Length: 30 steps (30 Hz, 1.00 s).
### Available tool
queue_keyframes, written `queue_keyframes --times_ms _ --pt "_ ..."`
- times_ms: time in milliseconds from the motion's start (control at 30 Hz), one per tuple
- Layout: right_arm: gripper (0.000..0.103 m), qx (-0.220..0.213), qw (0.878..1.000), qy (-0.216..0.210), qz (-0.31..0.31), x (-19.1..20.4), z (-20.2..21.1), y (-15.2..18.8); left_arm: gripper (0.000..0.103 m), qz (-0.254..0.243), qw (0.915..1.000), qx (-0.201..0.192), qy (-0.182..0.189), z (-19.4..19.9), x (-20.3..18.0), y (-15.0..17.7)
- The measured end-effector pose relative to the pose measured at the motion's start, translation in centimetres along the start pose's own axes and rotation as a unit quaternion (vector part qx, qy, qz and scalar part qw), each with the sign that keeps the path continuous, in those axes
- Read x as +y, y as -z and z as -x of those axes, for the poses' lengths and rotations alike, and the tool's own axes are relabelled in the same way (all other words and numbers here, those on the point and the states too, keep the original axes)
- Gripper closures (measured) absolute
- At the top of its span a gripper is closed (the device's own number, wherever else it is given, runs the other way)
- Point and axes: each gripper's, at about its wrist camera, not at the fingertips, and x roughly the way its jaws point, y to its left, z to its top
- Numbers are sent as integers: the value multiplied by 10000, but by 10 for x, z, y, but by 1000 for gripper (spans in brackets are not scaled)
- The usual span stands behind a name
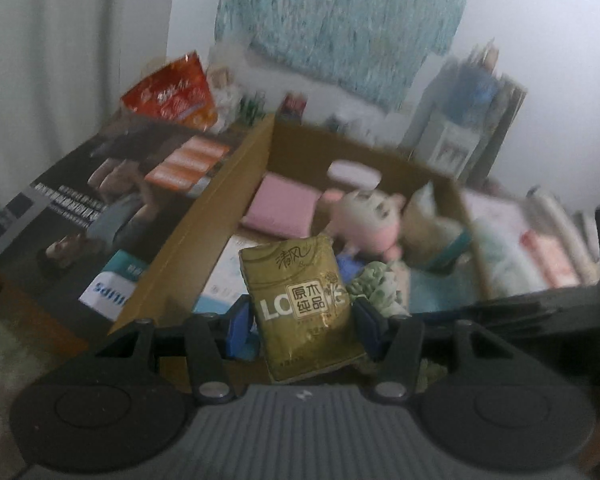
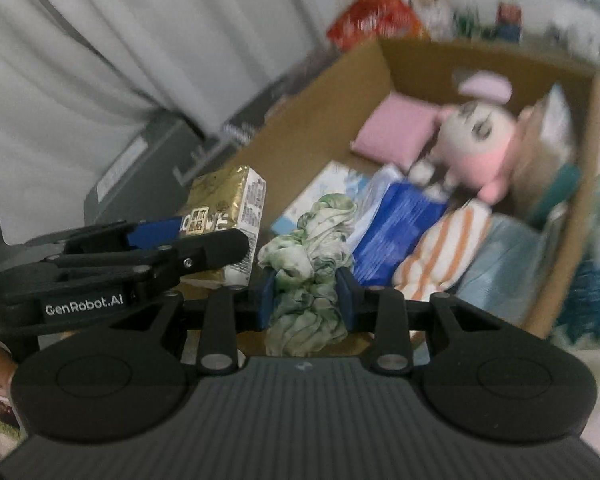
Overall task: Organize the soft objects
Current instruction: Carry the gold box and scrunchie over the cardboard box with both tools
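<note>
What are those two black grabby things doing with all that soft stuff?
A person is sorting soft things into an open cardboard box. The left gripper clamps a gold tissue pack, and the right gripper squeezes a bunched green-and-white cloth. Both hang at the box's near edge. A pink plush toy already lies inside.
</note>
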Motion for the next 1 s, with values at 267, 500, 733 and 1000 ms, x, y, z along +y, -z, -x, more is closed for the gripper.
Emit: queue_keyframes --times_ms 267,500,733,1000 --pt "68 729 9965 -214 -343 -22 -39 -1 47 -547 9958 661 -323 -26 8 3" --pt "46 1108 9918 -346 -534 -36 -56 6 46 -497 9906 1231 -329 -47 20 4" --pt "38 1034 9921 -473 -538 -32 -53 3 45 -390 9901 1309 -338 -49 22 4" --pt "38 911 9924 -518 -640 -35 -50 1 39 -428 9897 1299 -414 -45 20 5"
